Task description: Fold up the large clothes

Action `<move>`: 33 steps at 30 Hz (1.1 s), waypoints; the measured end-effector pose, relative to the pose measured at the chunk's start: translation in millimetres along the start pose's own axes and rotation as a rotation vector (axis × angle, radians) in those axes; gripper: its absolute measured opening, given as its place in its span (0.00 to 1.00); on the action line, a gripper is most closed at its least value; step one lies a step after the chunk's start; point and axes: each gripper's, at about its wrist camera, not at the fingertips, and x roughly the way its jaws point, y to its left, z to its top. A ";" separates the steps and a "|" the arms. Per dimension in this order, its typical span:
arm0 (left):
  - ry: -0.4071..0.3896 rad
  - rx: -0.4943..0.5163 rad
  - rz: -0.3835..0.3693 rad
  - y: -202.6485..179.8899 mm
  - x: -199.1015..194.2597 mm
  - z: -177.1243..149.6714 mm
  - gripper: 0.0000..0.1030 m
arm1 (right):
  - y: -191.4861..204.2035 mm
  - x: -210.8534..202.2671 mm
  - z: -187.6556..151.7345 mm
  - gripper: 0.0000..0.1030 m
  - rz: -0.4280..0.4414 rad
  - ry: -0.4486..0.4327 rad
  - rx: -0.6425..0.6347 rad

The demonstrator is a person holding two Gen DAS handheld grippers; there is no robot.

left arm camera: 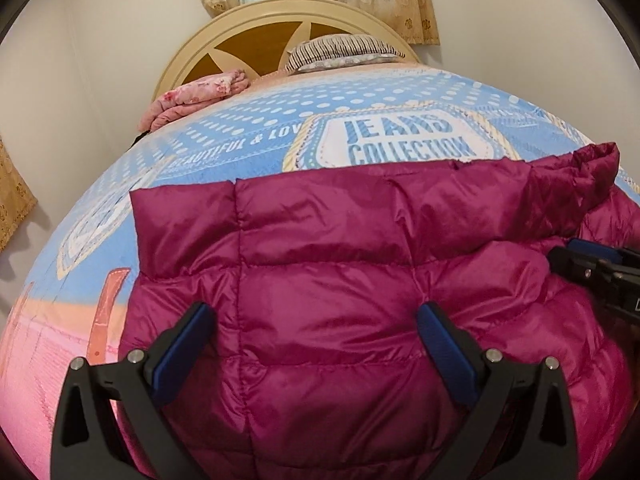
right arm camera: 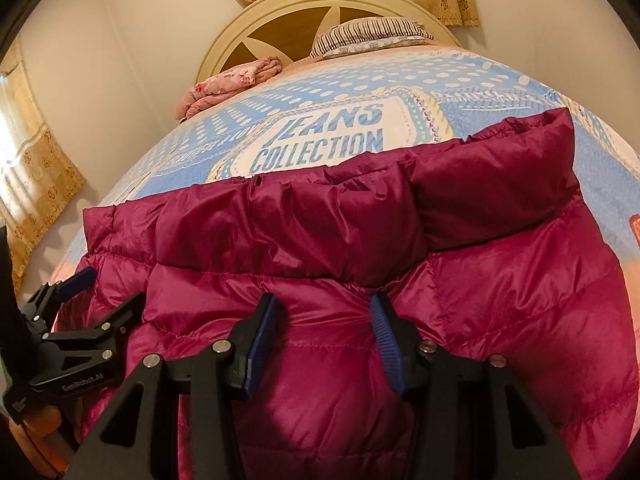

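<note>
Magenta quilted down jacket (left arm camera: 340, 280): left gripper (left arm camera: 316, 320) spread wide; right gripper (right arm camera: 324, 312) narrower, unclamped. Pinch both layers; fold toward twelve o'clock evenly.

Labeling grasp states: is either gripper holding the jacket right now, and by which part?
Neither holds it. The left gripper is wide open over the magenta puffer jacket. The right gripper is open too, its fingers straddling a quilted panel, not clamped.

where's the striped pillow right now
The striped pillow lies at the far end of the bed against the rounded headboard, right of the folded pink floral blanket, in both wrist views.
</note>
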 end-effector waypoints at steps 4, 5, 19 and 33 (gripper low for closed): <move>0.010 -0.001 0.004 -0.8 2.0 -2.4 1.00 | 1.1 0.9 -1.3 0.48 -0.007 0.001 -0.004; 0.011 -0.001 0.005 -0.8 2.5 -2.5 1.00 | 1.5 0.8 -1.3 0.48 -0.011 0.002 -0.007; 0.059 -0.009 -0.020 0.1 12.9 -3.5 1.00 | 7.0 6.3 0.7 0.49 -0.052 0.017 -0.035; 0.085 0.004 -0.010 -1.8 16.8 -3.0 1.00 | 11.9 9.6 0.5 0.49 -0.096 0.038 -0.068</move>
